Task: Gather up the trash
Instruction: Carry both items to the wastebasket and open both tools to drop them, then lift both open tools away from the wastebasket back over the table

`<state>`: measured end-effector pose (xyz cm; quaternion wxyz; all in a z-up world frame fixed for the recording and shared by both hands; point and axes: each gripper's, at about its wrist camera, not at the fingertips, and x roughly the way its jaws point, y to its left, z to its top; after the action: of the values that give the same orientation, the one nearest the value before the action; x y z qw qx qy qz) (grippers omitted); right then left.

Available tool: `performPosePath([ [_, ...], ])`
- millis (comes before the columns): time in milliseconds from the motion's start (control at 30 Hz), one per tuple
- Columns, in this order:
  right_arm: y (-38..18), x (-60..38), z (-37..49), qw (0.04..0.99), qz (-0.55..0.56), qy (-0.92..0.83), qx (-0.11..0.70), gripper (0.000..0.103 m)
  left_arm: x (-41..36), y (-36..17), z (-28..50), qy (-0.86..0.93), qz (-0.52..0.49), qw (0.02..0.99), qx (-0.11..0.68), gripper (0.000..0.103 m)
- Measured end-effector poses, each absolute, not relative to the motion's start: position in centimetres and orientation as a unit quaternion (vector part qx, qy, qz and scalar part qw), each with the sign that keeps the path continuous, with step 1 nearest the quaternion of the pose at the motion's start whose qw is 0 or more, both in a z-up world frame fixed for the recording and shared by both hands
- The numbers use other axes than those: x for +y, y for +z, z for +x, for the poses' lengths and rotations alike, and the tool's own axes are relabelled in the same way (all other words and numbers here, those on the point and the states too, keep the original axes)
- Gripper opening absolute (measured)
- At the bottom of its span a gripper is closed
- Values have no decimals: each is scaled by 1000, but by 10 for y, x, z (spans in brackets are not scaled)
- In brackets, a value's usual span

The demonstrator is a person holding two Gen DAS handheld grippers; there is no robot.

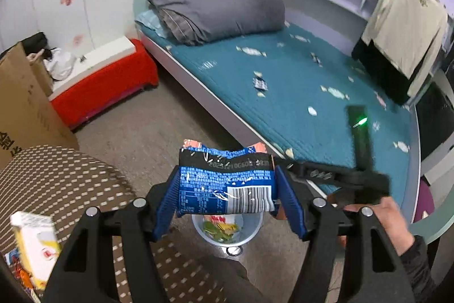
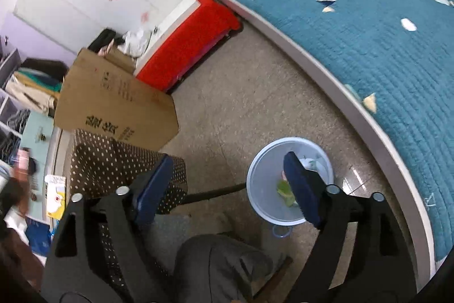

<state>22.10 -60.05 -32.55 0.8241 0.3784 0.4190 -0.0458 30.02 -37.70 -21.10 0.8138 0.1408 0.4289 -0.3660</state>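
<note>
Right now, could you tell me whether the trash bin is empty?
Not empty: the trash bin already holds green and colourful wrappers at its bottom.

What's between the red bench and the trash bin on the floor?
Bare speckled floor only. The right wrist view shows nothing lying between the red bench and the trash bin; the cardboard box stands off to the side.

Glossy foil snack wrapper (image 1: 227, 183), translucent smooth plastic bin (image 2: 264, 206), quilted cloth bedspread (image 1: 298, 93), matt cardboard box (image 2: 113, 104)
</note>
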Motion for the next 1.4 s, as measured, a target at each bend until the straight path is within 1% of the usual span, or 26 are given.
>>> performPosePath([
  [133,-312,-617,205,831,385,-60,397,86,-402,-234,305,-376,159,795,449,65],
  [200,-304,-622,199,836,384,-64,386,87,-414,-244,308,-375,170,788,457,70],
  [267,-297,-624,194,840,383,-65,379,88,-423,-251,312,-373,180,782,465,91],
  [300,-294,-624,193,841,382,-66,376,89,-425,-253,313,-366,185,785,464,93],
  [333,-293,-624,192,843,381,-66,374,90,-427,-254,315,-359,189,788,463,94],
  [367,-290,-623,190,845,379,-67,371,94,-427,-254,315,-357,189,789,463,94],
  [400,-289,-623,188,846,377,-70,370,97,-426,-253,315,-358,186,789,464,94],
  [767,-263,-595,180,863,347,-94,354,97,-389,-212,303,-345,155,819,431,94],
  [1400,-177,-517,186,908,275,-45,312,97,-300,-130,264,-324,95,873,353,95],
])
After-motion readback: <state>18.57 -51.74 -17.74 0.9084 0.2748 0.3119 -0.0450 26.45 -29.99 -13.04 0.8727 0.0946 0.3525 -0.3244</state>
